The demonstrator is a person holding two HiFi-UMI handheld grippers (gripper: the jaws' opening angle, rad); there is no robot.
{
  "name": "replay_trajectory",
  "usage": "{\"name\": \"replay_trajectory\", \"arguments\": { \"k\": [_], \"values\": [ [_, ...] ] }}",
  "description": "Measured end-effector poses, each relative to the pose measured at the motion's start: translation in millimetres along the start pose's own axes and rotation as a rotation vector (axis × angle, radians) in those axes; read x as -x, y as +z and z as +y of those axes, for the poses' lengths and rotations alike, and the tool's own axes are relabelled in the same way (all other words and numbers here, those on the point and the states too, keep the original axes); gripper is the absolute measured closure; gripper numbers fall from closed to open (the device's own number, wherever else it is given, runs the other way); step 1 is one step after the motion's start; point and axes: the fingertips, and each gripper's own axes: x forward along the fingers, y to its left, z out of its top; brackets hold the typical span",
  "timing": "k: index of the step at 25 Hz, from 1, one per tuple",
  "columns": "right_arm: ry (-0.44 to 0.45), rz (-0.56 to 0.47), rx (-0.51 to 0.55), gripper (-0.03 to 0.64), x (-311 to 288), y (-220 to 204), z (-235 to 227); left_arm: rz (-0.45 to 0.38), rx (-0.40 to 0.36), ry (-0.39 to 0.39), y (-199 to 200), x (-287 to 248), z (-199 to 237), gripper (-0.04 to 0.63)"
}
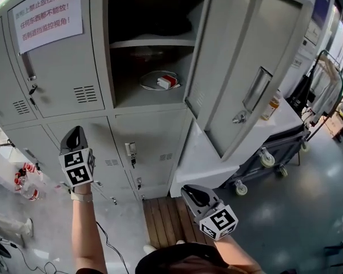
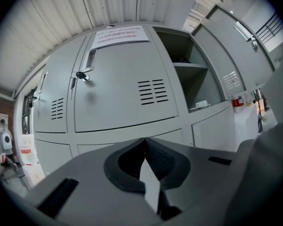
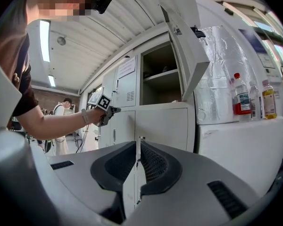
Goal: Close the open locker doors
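At locker bank: upper door [image 1: 248,67] swung wide open, right of shelved compartment [image 1: 131,97]. Left gripper [image 1: 75,133], right gripper [image 1: 191,193] both closed, empty, apart from door; closed tips likely meant for pushing panel shut.

My head camera sits high and looks steeply down the front of the grey lockers [image 1: 154,133]. The left gripper [image 1: 76,131] and the right gripper [image 1: 186,190] both show in its lower part. The left gripper camera is near the lockers and faces them almost straight, with the paper notice [image 2: 120,33] at the top of its picture. The right gripper camera stands farther back and more to the side. It looks along the locker row, so I see the left gripper there too. All three views share the open door [image 1: 248,67] and the open compartment [image 1: 131,96] beside it.
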Motion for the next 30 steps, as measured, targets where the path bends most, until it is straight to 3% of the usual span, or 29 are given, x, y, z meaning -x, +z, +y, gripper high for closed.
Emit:
{"name": "replay_trajectory", "arguments": {
  "k": [8,16,20,30],
  "values": [
    [-0.043,-0.048,-0.003,0.561,35.0,7.6,-25.0,-0.003,-0.022,-0.148,-9.6,30.5,-106.3,0.577],
    [-0.084,-0.110,0.040,0.560,69.3,26.2,-54.5,0.019,0.007,-0.296,-13.8,70.4,-191.5,0.577],
    [-0.102,-0.157,0.070,0.552,79.8,46.9,-71.5,0.040,0.010,-0.324,-21.6,90.3,-210.7,0.577],
    [-0.071,-0.236,0.129,0.446,74.5,97.9,-89.2,0.111,0.036,-0.320,-45.6,131.2,-213.6,0.577]
  ]
}}
